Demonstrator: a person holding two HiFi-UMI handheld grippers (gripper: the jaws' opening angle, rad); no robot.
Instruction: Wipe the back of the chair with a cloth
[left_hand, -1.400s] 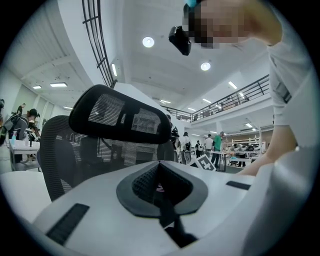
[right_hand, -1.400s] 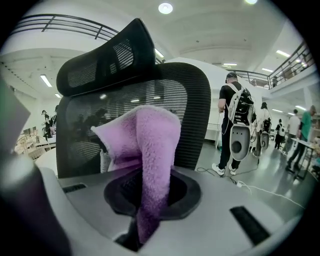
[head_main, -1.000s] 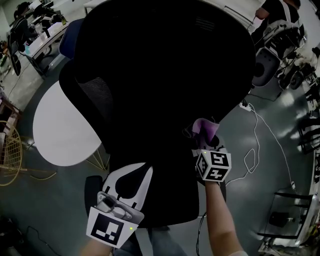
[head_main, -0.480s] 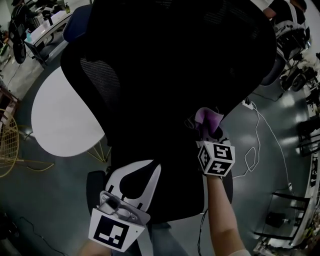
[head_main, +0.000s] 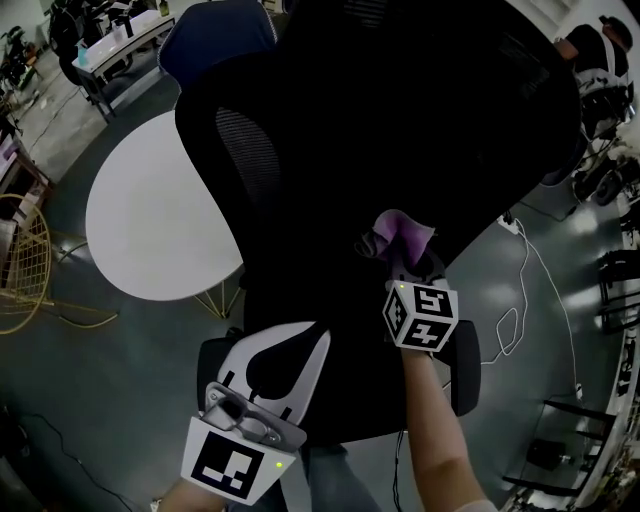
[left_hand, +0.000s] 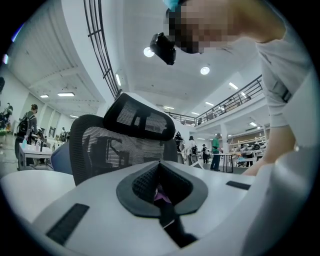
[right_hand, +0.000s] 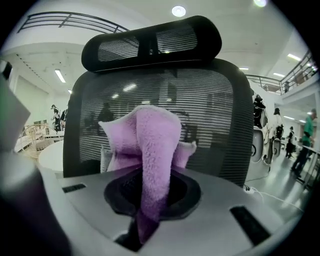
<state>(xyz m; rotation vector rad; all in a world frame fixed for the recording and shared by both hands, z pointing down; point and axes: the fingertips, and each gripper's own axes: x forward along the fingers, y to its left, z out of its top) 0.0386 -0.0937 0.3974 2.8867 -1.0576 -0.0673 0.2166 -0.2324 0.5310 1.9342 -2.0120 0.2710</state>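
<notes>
A black mesh office chair (head_main: 400, 120) fills the middle of the head view, its back turned to me. A purple cloth (head_main: 400, 235) is clamped in my right gripper (head_main: 405, 262) and lies against the lower middle of the chair back. In the right gripper view the cloth (right_hand: 147, 145) stands up out of the jaws, in front of the mesh back (right_hand: 215, 115) and below the headrest (right_hand: 150, 45). My left gripper (head_main: 292, 332) hangs low and to the left near the chair's base, shut and holding nothing. In its own view, the left gripper (left_hand: 160, 164) points up at the chair (left_hand: 100, 150).
A round white table (head_main: 150, 230) stands left of the chair, with a yellow wire chair (head_main: 20, 270) beyond it. A white cable (head_main: 525, 290) trails over the grey floor at right. Desks and other chairs line the far edges, and people stand in the distance.
The right gripper has carried the cloth slightly up the chair back. The head view has swung, so the table and chair sit further right. The left gripper stays low.
</notes>
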